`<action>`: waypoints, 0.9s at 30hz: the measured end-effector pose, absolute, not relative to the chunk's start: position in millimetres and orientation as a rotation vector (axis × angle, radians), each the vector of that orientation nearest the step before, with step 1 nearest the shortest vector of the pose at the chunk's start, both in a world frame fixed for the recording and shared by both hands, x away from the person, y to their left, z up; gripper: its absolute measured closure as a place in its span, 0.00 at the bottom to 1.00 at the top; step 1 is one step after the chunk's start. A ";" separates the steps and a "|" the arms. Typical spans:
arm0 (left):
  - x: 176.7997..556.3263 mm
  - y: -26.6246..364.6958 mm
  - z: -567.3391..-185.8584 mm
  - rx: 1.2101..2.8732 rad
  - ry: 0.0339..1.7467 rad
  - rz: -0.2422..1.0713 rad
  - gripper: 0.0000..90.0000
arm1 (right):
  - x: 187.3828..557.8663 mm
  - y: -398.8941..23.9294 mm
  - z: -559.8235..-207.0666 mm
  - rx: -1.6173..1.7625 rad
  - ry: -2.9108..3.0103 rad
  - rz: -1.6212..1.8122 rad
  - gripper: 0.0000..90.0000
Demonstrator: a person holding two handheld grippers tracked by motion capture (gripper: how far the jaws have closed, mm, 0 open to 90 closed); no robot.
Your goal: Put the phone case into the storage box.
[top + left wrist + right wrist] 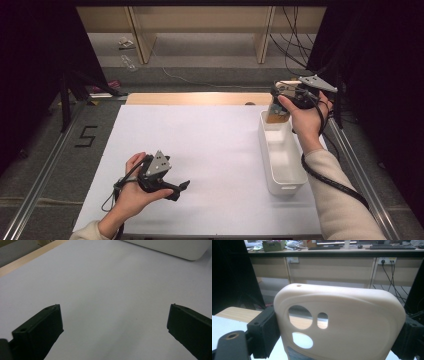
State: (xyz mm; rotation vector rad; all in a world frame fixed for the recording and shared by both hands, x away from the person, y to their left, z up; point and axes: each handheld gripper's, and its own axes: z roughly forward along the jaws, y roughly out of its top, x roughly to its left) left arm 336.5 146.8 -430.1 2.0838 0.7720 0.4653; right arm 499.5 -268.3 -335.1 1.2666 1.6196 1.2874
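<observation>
From the high view I see my right tongs (280,102) up over the far end of the white bin (282,155). They hold a phone case (276,114), which hangs just above the bin's far end. My left tongs (181,186) sit low over the white bench (210,145), well apart from the bin, with nothing near them.

In the left gripper view the two black jaws stand wide apart with nothing between them. The bare bench lies under them, and a corner of the bin (175,248) is at the top.

In the right gripper view the case (342,325) is pale and soft-looking, with round holes for a camera. The jaws are clenched on its two sides, so the grip looks firm. The case stands upright.

I think I am at the step of putting the case into the bin. Next I should bring my right hand down until the case is inside the walls, then let the jaws go. My left tongs can wait.
</observation>
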 end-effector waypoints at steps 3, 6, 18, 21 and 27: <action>336.5 146.8 -430.2 2.085 0.770 0.464 0.00 | 501.2 -267.4 -336.2 1.266 1.627 1.279 0.15; 336.4 146.8 -430.1 2.083 0.772 0.464 0.00 | 502.6 -267.1 -336.8 1.268 1.627 1.275 0.15; 336.7 147.0 -430.6 2.083 0.772 0.461 0.00 | 509.7 -266.3 -340.8 1.279 1.636 1.247 0.15; 336.6 147.0 -430.4 2.082 0.774 0.461 0.00 | 511.9 -265.8 -342.1 1.281 1.638 1.241 0.15; 336.6 147.1 -430.4 2.081 0.774 0.460 0.00 | 516.6 -265.0 -344.7 1.290 1.639 1.229 0.14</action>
